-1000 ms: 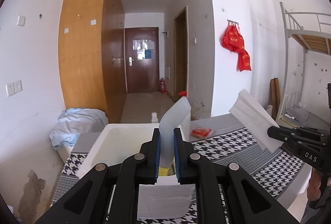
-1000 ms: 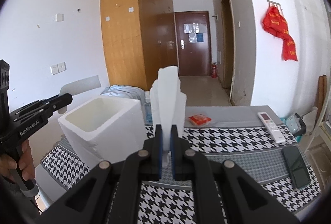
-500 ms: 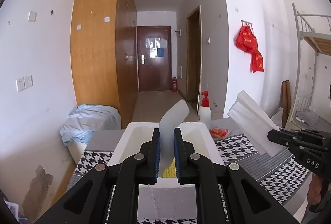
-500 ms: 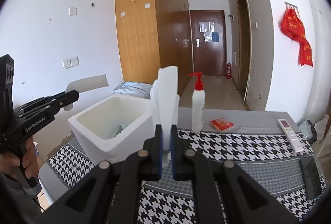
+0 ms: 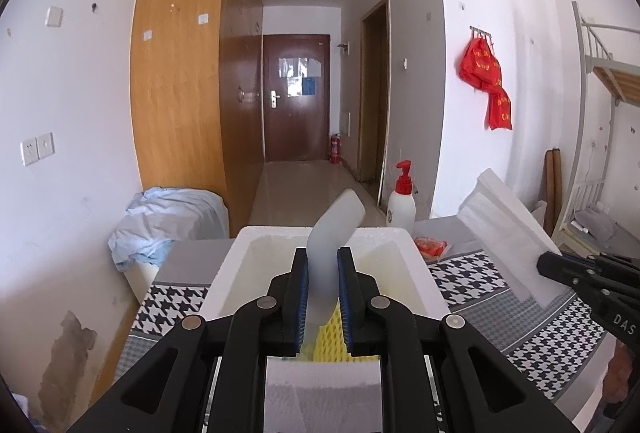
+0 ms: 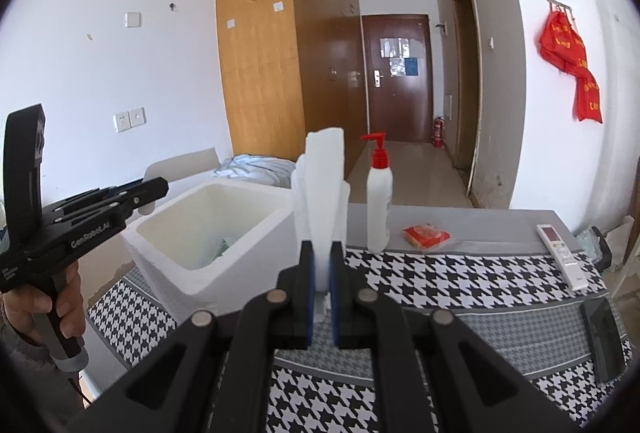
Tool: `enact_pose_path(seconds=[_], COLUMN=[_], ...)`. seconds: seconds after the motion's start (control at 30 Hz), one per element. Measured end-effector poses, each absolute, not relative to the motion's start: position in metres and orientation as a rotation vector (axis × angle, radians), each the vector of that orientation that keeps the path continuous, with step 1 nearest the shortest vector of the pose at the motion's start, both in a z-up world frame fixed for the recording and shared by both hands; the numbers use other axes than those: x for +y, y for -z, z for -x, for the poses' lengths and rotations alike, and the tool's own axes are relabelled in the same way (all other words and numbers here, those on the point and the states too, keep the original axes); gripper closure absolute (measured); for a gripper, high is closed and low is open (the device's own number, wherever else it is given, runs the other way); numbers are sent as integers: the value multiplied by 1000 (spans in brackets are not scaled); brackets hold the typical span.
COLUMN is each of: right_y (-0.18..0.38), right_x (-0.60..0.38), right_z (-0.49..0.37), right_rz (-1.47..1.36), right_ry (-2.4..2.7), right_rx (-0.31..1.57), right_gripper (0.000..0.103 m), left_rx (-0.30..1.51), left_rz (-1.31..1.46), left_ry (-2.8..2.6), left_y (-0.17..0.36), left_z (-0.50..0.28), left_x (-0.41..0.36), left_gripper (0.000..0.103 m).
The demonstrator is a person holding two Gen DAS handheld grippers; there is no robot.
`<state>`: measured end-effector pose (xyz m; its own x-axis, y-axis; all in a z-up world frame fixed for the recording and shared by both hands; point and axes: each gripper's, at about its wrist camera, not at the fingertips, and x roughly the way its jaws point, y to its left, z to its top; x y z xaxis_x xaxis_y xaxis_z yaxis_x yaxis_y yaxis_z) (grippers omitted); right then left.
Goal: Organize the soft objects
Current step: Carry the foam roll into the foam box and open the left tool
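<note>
My left gripper (image 5: pixel 323 263) is shut on a pale translucent foam strip (image 5: pixel 334 229) and holds it above the open white foam box (image 5: pixel 420 257). A yellow foam net (image 5: pixel 326 337) shows in the box below the jaws. My right gripper (image 6: pixel 323 257) is shut on a folded white foam sheet (image 6: pixel 322 181), held upright right of the box (image 6: pixel 240 265). The same sheet (image 5: pixel 504 233) and the right gripper (image 5: pixel 550 264) show in the left wrist view; the left gripper (image 6: pixel 154 189) shows in the right wrist view. Something greenish lies inside the box.
On the houndstooth tablecloth (image 6: pixel 460 281) stand a white pump bottle with a red top (image 6: pixel 379 201), a red packet (image 6: pixel 426 233), a white remote (image 6: pixel 560 249) and a dark phone (image 6: pixel 604 337). A blue cloth heap (image 5: pixel 168 217) lies left of the table.
Both grippers have risen and tipped down. The left gripper has moved over the box with its strip, so the box's inside, the yellow net and the pump bottle now show.
</note>
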<state>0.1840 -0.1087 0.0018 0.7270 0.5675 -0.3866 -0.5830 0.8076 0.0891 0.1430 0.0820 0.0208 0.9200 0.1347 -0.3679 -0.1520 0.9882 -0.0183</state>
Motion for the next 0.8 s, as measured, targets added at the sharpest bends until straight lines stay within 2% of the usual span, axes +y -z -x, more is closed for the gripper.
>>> enact_pose_path(seconds=[0.1, 0.17, 0.23, 0.3, 0.37, 0.47, 0.8], right_y=[-1, -1, -1, -2, -1, 0, -6], right_x=[-109, -109, -110, -109, -107, -103, -83], right_z=[-184, -185, -186, -186, -186, -186, -183], right_rz=[40, 42, 40, 44, 45, 57, 77], right_ry=[-621, -610, -601, -592, -593, -593, -631], right_rx=[413, 414, 413, 411, 414, 415, 407], right_gripper=[94, 94, 94, 94, 94, 94, 94], left_rx=[382, 403, 420, 430, 420, 388, 348], left_rz=[58, 63, 65, 78, 85, 69, 83], left_ry=[-154, -157, -146, -151, -157, -194, -246], left_y=[-18, -14, -10, -8, -8, -11, -20], left_z=[-150, -155, -160, -160, -156, -149, -124], left_x=[86, 90, 92, 96, 98, 98, 116], left_gripper=[86, 72, 68, 57, 27, 3, 1])
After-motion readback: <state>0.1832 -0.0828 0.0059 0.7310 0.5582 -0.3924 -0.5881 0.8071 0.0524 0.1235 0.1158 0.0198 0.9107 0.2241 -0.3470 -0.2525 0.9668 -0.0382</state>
